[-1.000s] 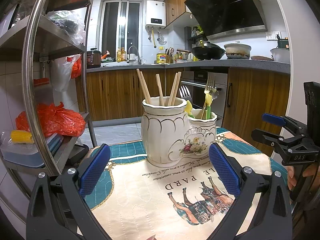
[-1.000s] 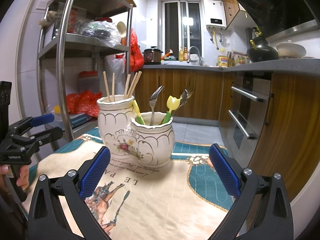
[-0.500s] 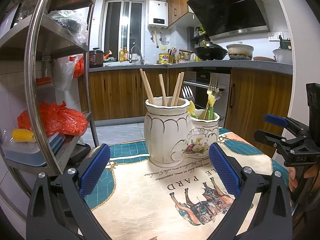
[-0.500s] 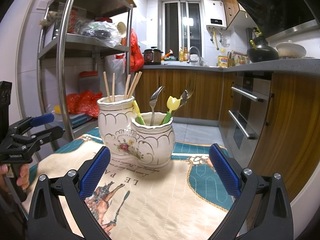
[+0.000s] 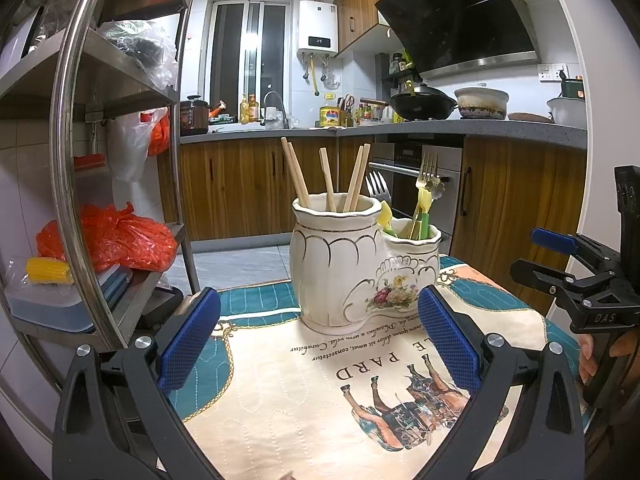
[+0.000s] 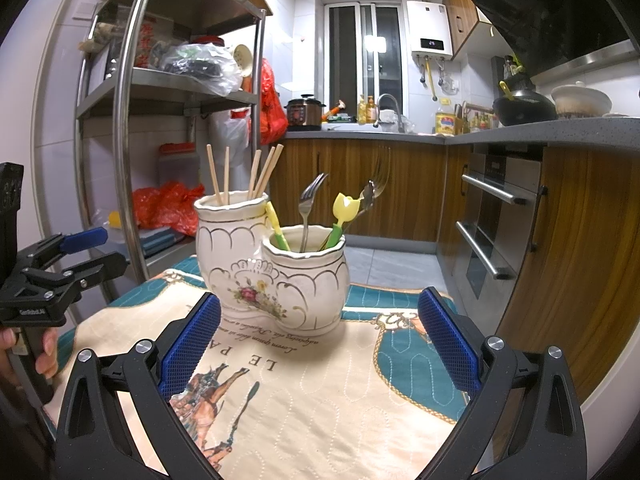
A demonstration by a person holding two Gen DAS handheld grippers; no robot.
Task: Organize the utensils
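Note:
A white ceramic double utensil holder [image 5: 340, 272] [image 6: 276, 280] stands on a printed table mat [image 5: 320, 392] [image 6: 328, 392]. Its tall pot holds several wooden chopsticks [image 5: 326, 178] [image 6: 256, 174]. Its low pot holds forks [image 6: 306, 204] and yellow-green tulip-shaped utensils [image 6: 342, 216] [image 5: 423, 210]. My left gripper [image 5: 318, 338] is open and empty, just in front of the holder. My right gripper [image 6: 318, 338] is open and empty, in front of the low pot. Each gripper also shows at the edge of the other's view, the right one [image 5: 560, 264] and the left one [image 6: 76, 252].
A steel shelf rack [image 5: 76, 184] [image 6: 128, 140] with red bags and boxes stands left of the table. Wooden cabinets with an oven [image 6: 492, 224] and a counter [image 5: 480, 126] run behind and to the right. The mat's far edge drops to a tiled floor [image 5: 240, 264].
The left wrist view has shifted slightly, so the holder sits a little more to the right and higher in it. The right gripper has barely moved. Both grippers stay open.

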